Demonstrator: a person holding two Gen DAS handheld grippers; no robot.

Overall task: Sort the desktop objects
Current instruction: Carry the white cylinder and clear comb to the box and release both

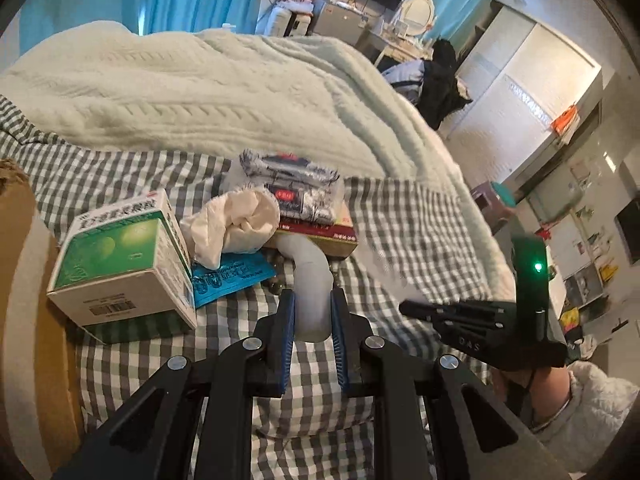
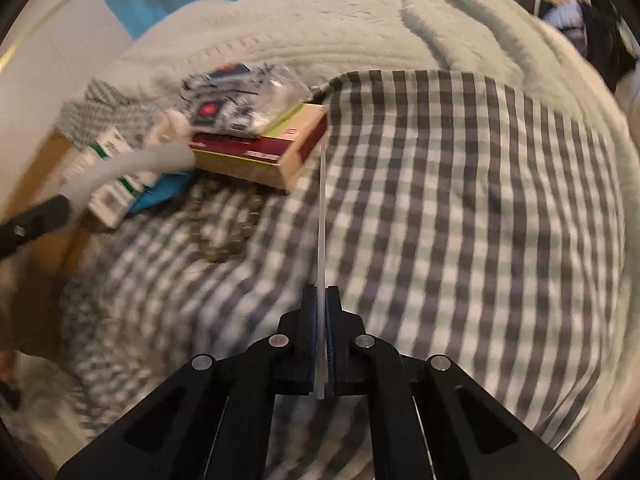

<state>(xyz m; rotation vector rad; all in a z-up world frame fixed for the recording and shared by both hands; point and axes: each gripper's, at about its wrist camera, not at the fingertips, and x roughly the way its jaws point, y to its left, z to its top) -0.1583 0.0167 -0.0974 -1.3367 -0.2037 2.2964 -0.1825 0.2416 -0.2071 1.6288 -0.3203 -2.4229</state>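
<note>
On the checked bedsheet (image 2: 460, 200), left gripper (image 1: 313, 312) clamps a white tube (image 1: 310, 280); right gripper (image 2: 321, 304) pinches a thin clear strip (image 2: 321, 220); green box (image 1: 120, 264) far left stays closed.

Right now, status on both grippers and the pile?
Left gripper shut on curved white tube. Right gripper shut on thin clear strip, seen edge-on. Green box, white cloth, red box unsorted on checked sheet.
</note>
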